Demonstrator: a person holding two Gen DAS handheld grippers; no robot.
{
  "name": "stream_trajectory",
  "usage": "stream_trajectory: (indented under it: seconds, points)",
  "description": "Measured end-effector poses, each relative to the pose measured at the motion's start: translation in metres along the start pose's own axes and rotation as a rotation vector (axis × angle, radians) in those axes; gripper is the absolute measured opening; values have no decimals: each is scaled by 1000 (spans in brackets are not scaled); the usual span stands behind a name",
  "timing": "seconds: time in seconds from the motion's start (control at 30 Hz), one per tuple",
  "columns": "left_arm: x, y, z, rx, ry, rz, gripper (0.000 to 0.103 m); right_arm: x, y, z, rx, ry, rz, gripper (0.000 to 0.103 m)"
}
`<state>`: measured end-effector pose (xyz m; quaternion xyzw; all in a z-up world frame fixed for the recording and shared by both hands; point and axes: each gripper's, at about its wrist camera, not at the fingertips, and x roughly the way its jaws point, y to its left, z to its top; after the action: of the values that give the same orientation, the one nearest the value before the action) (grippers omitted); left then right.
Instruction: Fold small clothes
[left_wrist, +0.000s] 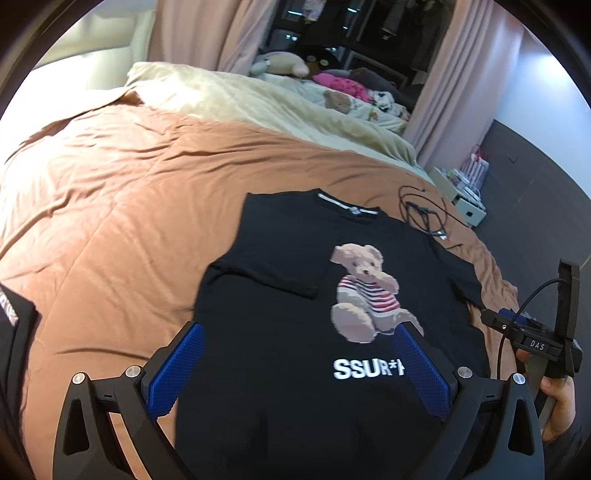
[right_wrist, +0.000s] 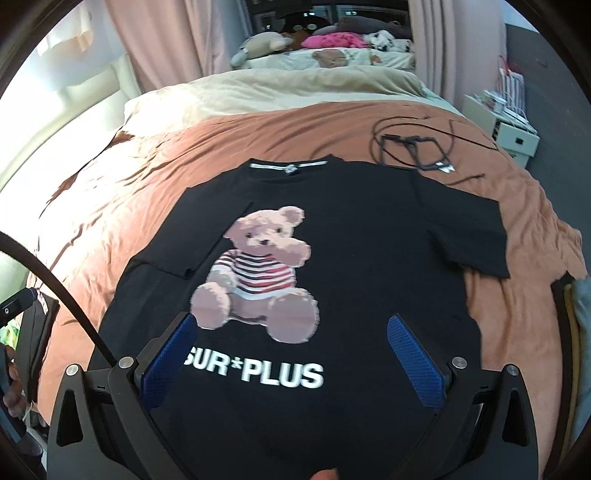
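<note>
A black T-shirt (left_wrist: 280, 332) (right_wrist: 354, 258) with a teddy bear print (right_wrist: 258, 269) and white lettering lies flat, front up, on the brown duvet (left_wrist: 110, 221) (right_wrist: 129, 192). Its left sleeve (right_wrist: 173, 254) is folded in over the body, while the right sleeve (right_wrist: 469, 236) lies spread out. My left gripper (left_wrist: 299, 330) hovers open over the shirt's lower part with nothing between its blue pads (left_wrist: 177, 373). My right gripper (right_wrist: 292, 320) is likewise open above the lettering, holding nothing. In the left wrist view, the right gripper's body (left_wrist: 535, 345) shows at the right edge in a hand.
A tangle of black cables (right_wrist: 413, 147) (left_wrist: 424, 214) lies on the duvet just beyond the shirt's right shoulder. A cream blanket (right_wrist: 295, 88) and plush toys (right_wrist: 266, 44) are farther back. A white box (right_wrist: 513, 129) stands beside the bed. A dark garment (left_wrist: 14, 332) lies at the left.
</note>
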<state>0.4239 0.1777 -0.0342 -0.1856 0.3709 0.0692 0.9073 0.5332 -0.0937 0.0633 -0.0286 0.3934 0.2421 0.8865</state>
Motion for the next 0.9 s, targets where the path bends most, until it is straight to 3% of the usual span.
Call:
stream_trajectory:
  seconds: [0.37,0.9]
  points:
    - [25,-57,10,65,6,-53,103,-16,-60,1,69,-37,-149,103]
    - [96,-152,33,177,28,-162,102,10,-166,13,242,-28,-89,103]
